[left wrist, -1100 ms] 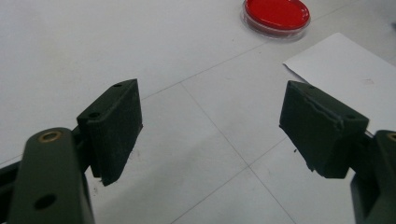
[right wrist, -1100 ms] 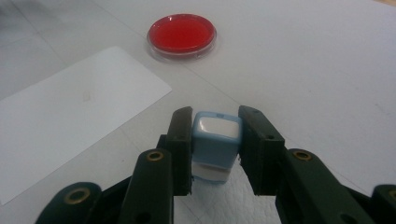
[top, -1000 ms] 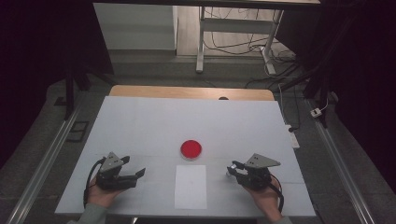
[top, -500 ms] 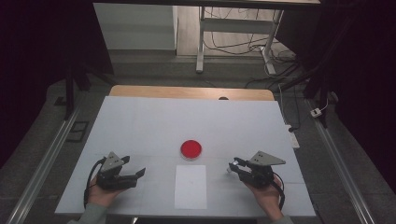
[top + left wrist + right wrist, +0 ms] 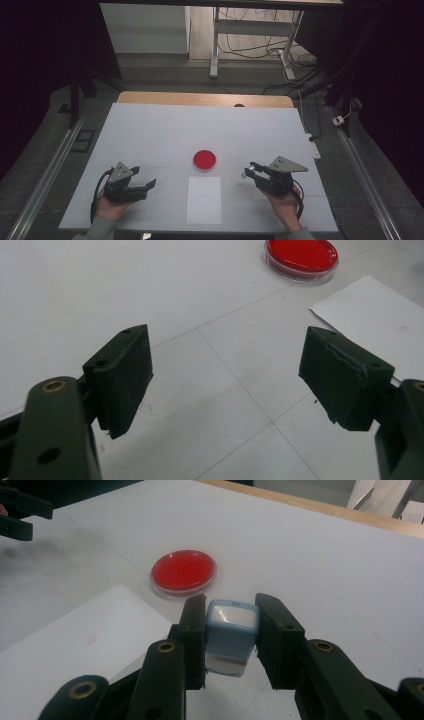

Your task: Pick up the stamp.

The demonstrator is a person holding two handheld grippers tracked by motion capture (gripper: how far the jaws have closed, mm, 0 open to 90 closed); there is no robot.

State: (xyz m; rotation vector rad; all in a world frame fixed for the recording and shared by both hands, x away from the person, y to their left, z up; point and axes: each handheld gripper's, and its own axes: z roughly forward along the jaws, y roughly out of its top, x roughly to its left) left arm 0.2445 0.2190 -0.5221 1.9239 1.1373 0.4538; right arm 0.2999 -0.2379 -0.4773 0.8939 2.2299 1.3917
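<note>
Gripping: right gripper [image 5: 230,611] clamps a blue block [image 5: 231,630] near tabletop's near edge | left gripper [image 5: 225,370] jaws wide, nothing between; red dish [image 5: 204,160] mid-tabletop

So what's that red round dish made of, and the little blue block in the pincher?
The red round dish looks like clear, shiny plastic: a see-through rim rings the flat red filling. The little blue block, clamped in the right gripper, seems to be smooth pale-blue plastic with a glossy white face; probably a stamp, though that is a guess.
</note>
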